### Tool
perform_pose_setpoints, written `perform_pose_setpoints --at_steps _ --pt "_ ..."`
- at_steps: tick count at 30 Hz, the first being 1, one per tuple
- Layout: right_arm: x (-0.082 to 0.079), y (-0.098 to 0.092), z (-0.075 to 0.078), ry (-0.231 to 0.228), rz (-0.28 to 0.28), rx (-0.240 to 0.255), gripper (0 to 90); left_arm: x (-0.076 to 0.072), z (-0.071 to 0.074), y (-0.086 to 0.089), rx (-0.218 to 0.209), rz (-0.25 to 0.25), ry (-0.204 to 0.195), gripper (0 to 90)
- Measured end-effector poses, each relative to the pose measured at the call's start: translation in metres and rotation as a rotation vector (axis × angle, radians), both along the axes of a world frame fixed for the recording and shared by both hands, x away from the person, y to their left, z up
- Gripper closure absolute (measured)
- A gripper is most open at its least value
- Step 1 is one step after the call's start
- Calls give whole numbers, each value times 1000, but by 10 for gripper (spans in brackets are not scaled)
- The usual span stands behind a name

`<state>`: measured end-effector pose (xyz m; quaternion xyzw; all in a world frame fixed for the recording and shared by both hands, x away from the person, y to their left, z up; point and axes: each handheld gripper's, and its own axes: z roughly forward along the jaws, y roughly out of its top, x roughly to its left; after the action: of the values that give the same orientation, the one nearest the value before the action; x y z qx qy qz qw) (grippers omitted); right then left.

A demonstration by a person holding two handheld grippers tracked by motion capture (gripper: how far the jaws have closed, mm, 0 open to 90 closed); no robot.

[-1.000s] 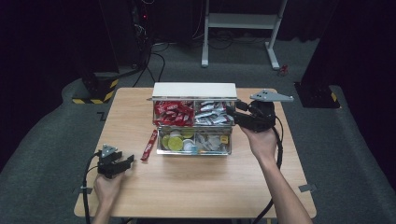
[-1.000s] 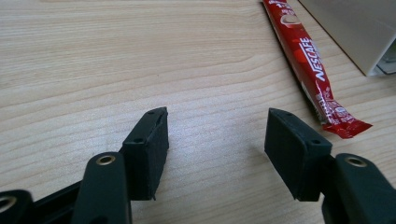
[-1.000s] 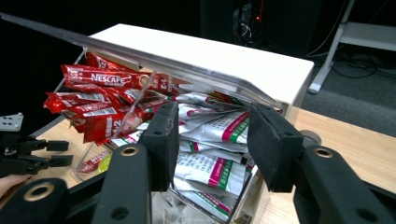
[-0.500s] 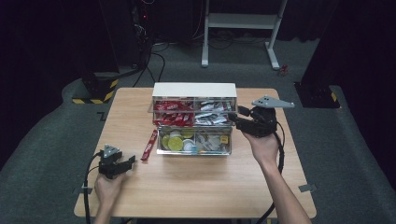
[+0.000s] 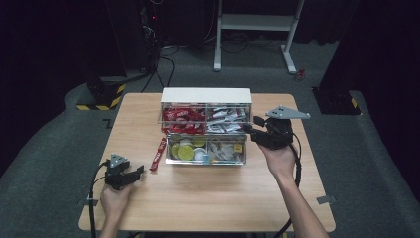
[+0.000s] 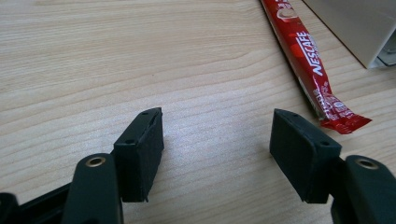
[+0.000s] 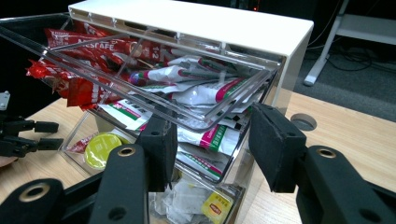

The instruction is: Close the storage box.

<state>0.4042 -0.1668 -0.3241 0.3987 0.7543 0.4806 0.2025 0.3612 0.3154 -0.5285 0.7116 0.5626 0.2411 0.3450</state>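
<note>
Since a second ago my right hand-held gripper [image 7: 212, 149] slid back, open, off the stiff, slippery clear drawer [image 7: 154, 86]; I'd grab its front edge, left hand-held gripper [image 6: 217, 154] open.

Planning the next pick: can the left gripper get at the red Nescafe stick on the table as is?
Probably yes. The red Nescafe stick lies flat on bare table, just ahead and to one side of the left gripper, whose jaws stand open and empty. Nothing lies between; the organizer sits beside the stick.

- drawer box [image 5: 206, 95] at bench [image 5: 208, 198] back-centre
- sachet [image 5: 159, 153] on bench, just left of lower drawer [image 5: 205, 150]
- left hand-held gripper [image 5: 130, 175] front-left; right hand-held gripper [image 5: 250, 130] right of box
</note>
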Motion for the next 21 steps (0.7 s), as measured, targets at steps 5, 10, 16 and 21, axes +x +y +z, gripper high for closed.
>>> perform_pose_setpoints --at_steps 5,10,16,21 --pt "-2 -4 -3 3 4 -1 496 0 0 0 1 -1 0 354" --pt "-4 -12 -10 10 0 10 487 0 0 0 0 0 0 354" --pt "-7 -25 -16 10 -15 35 487 0 0 0 2 -1 0 353" --pt "-10 -37 -20 6 -30 69 489 0 0 0 1 0 0 353"
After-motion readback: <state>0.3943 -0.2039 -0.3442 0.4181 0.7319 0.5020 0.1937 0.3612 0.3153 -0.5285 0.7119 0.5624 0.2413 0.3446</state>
